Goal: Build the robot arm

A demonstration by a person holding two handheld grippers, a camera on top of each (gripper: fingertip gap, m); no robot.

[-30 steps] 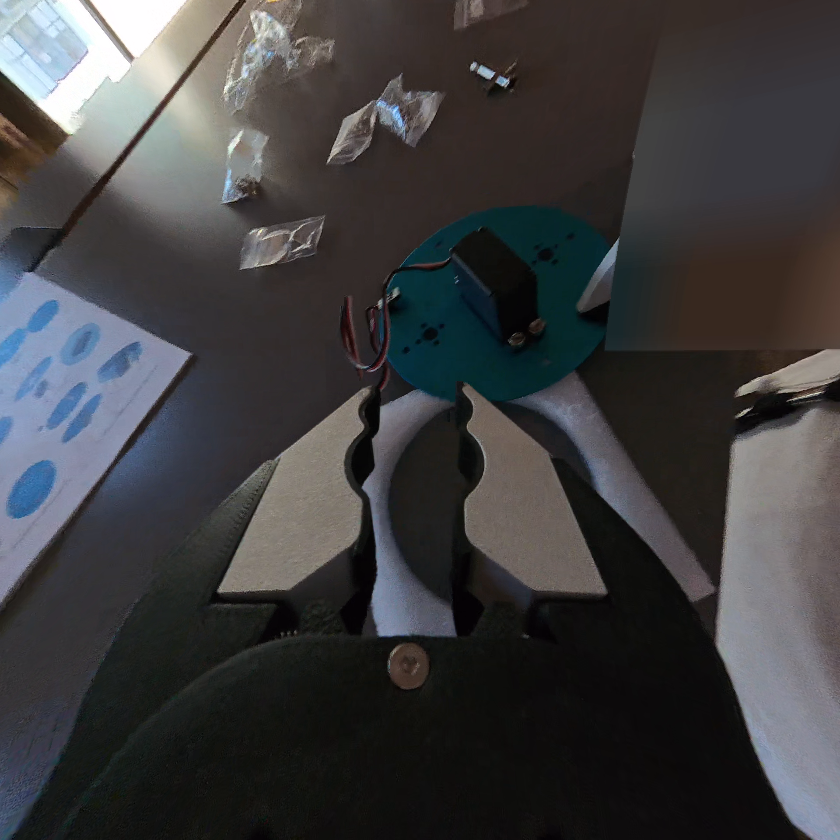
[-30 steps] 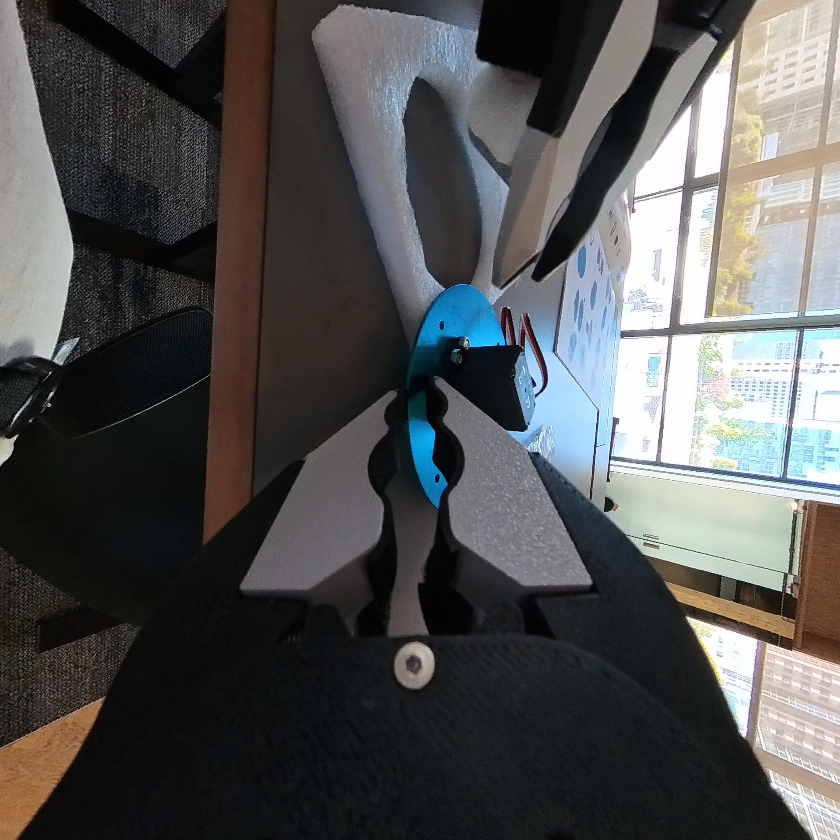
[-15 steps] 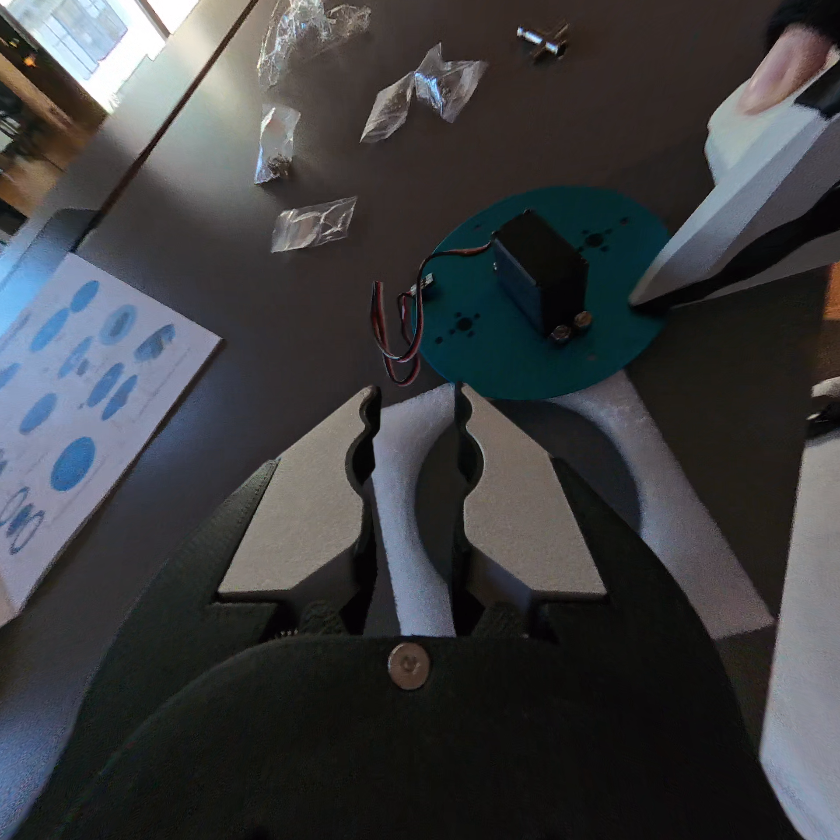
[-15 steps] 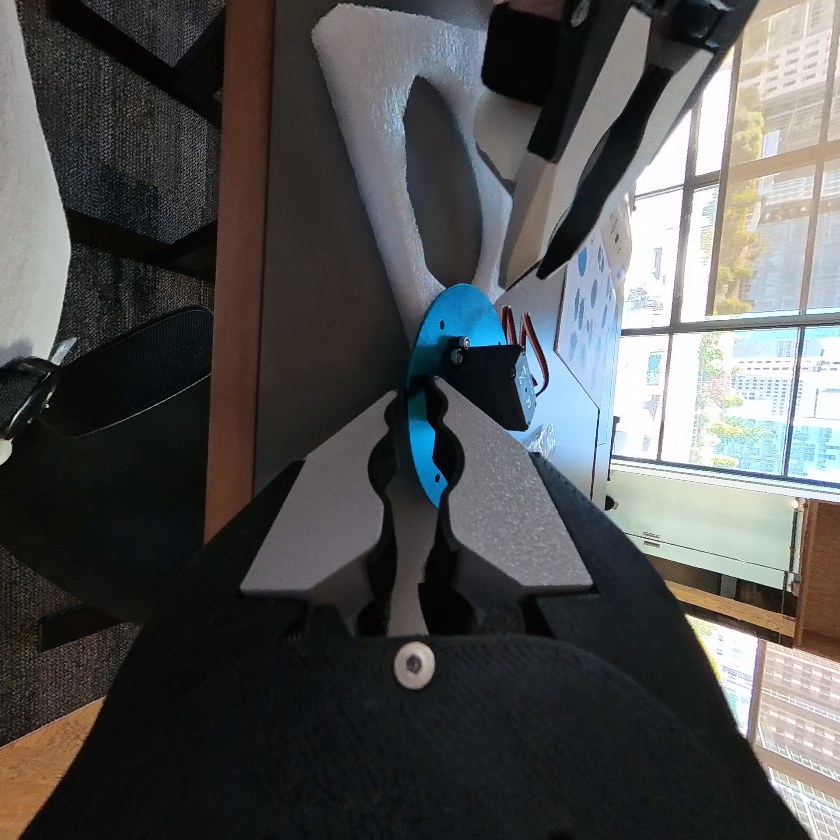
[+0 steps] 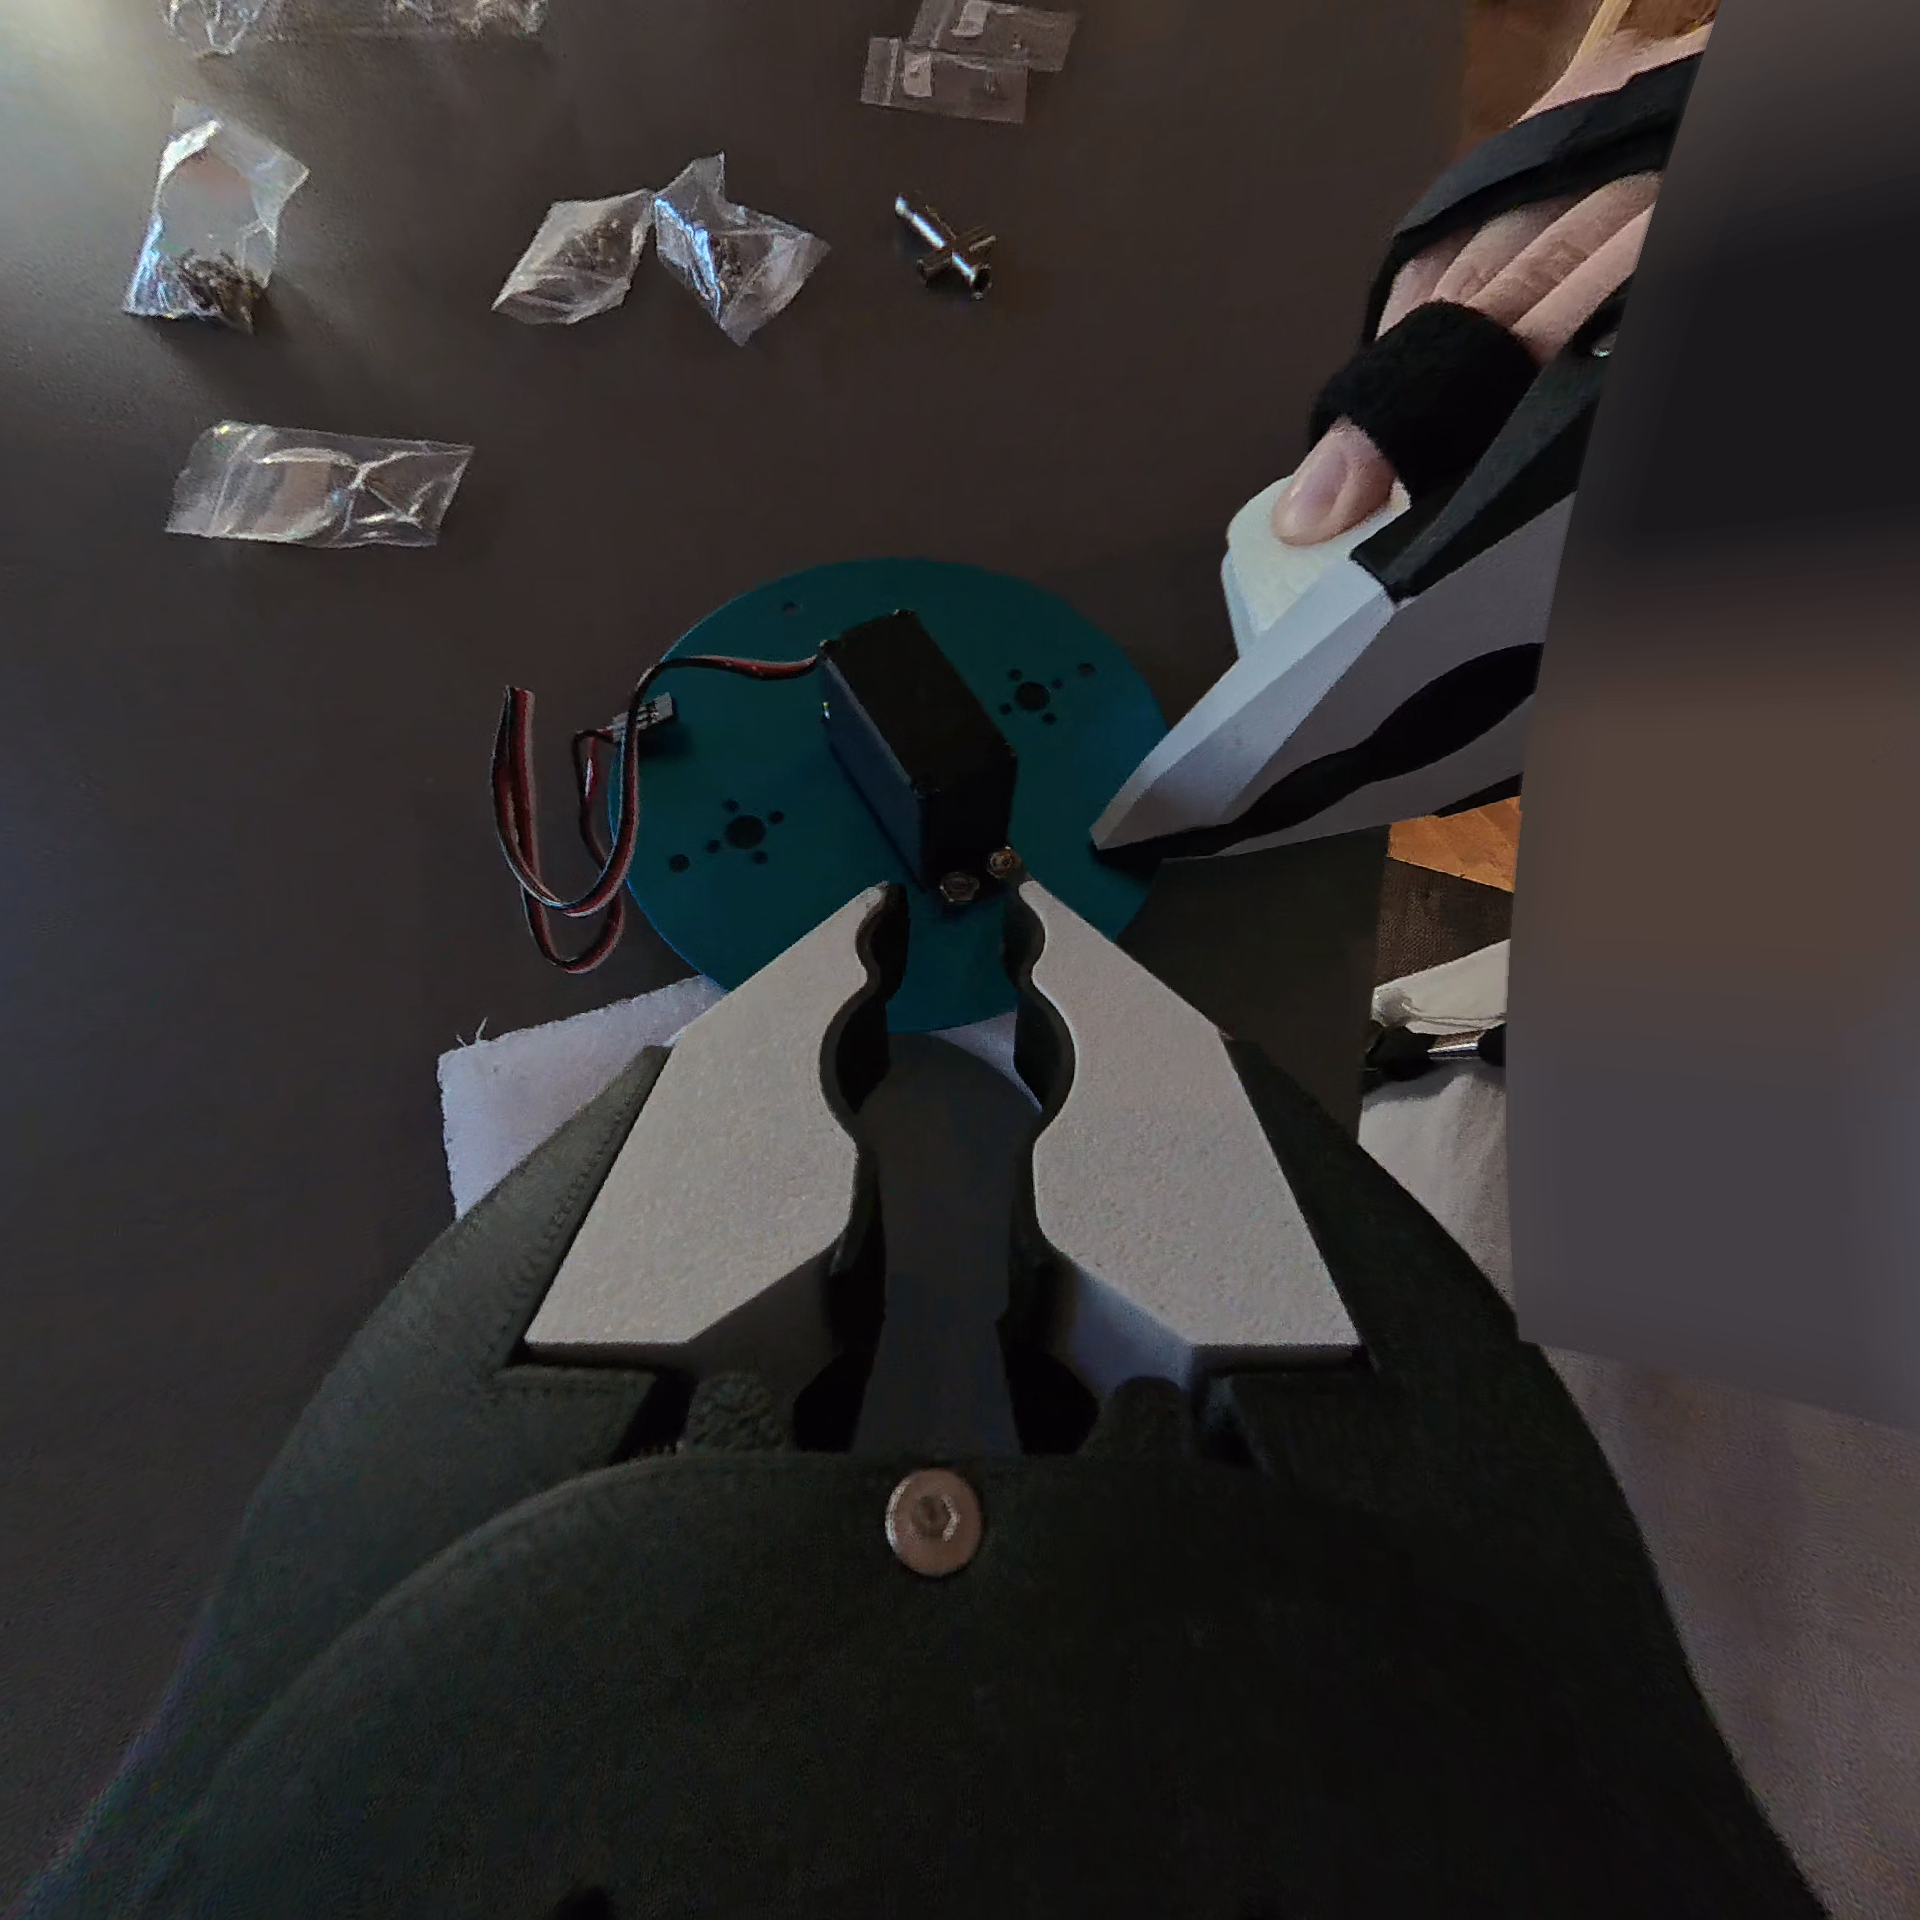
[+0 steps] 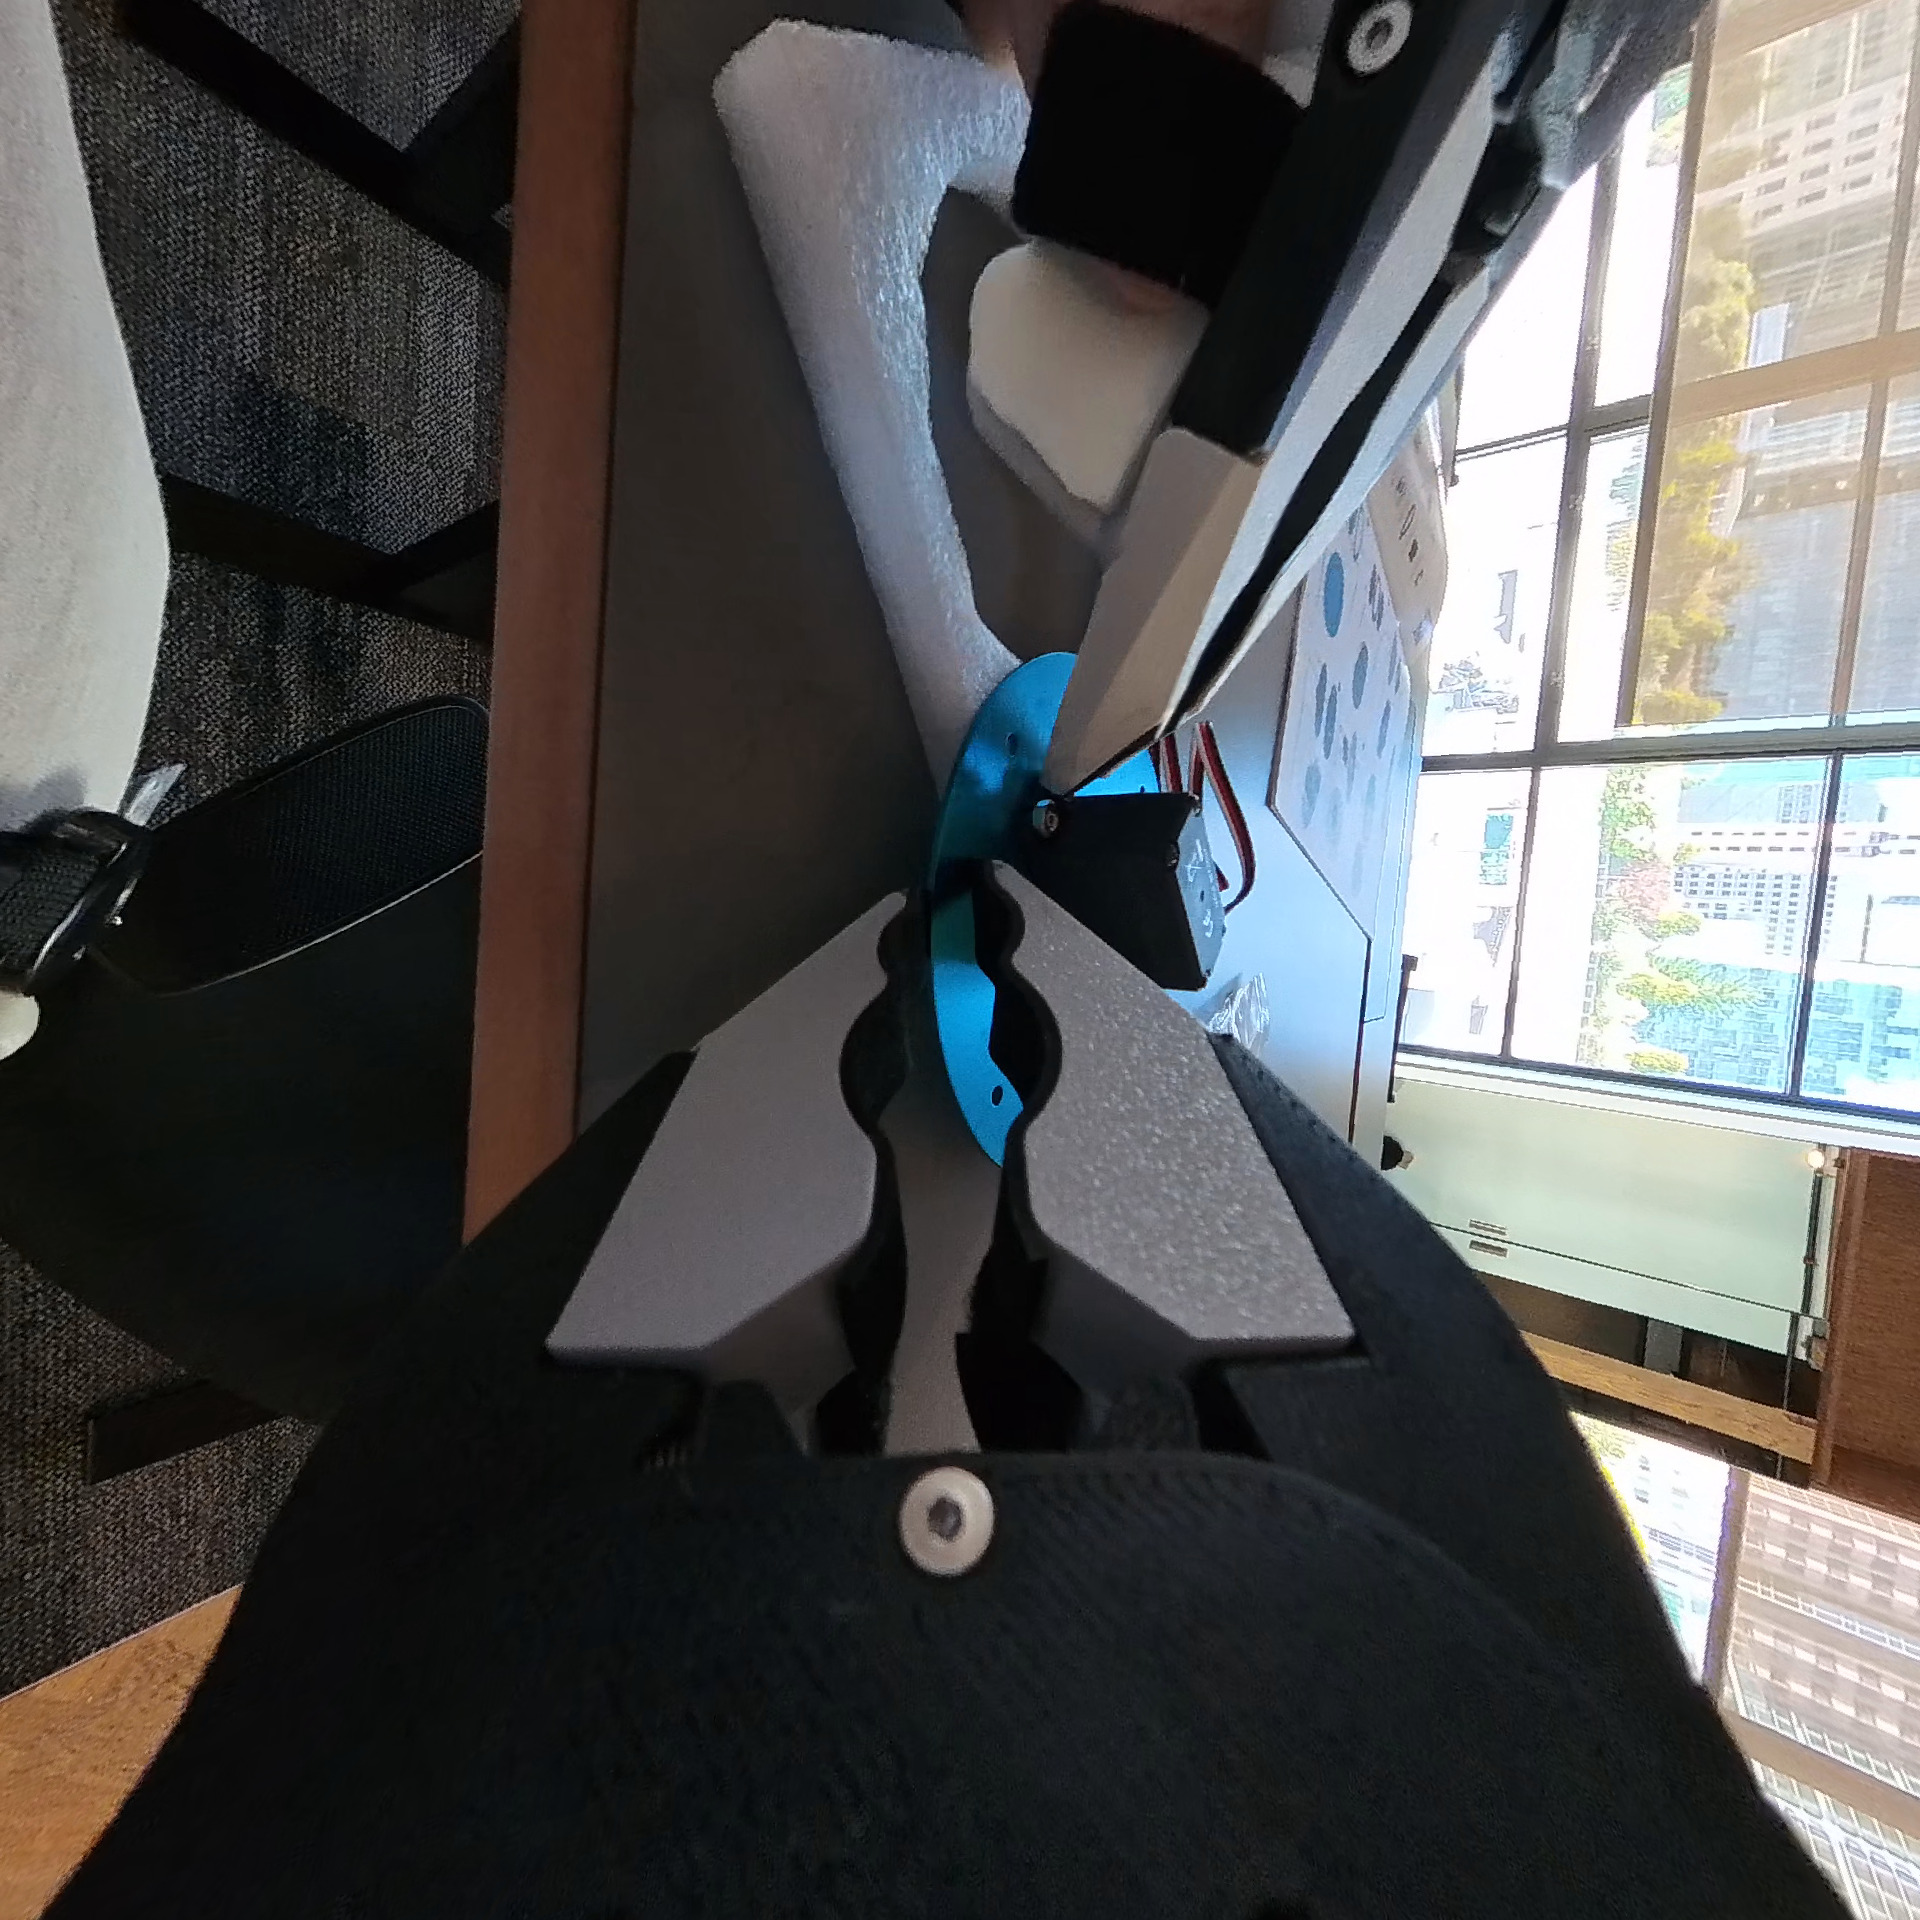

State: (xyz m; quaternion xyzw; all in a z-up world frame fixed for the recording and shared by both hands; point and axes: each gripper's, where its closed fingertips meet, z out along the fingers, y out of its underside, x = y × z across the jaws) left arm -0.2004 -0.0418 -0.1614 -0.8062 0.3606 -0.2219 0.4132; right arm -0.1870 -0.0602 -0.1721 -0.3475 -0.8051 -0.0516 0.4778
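Observation:
A blue round disc (image 5: 727, 831) lies on the dark table (image 5: 312, 727) with a black servo box (image 5: 914, 748) bolted upright on it. Red, black and white wires (image 5: 561, 862) trail off the disc's left side. My left gripper (image 5: 954, 894) is slightly open and empty, its tips on either side of the two nuts (image 5: 977, 875) at the servo's near end. My right gripper (image 6: 951, 894) is shut on the disc's edge (image 6: 961, 997), beside the servo (image 6: 1132, 894). It also shows in the left wrist view (image 5: 1122, 831), at the disc's right edge. The left gripper shows in the right wrist view (image 6: 1081, 774).
A white foam sheet (image 5: 540, 1081) with a cut-out lies under my left gripper. Several clear bags of small hardware (image 5: 665, 249) and a metal cross-shaped tool (image 5: 951, 249) lie beyond the disc. A printed sheet (image 6: 1340, 707) lies left; the wooden table edge (image 6: 540, 623) and a black chair (image 6: 260, 935) are right. My two grippers' fingertips are within a few centimetres of each other.
My left gripper has moved forward over the foam to the servo's near end, and its jaws have narrowed a little. My right gripper has stayed shut on the disc.

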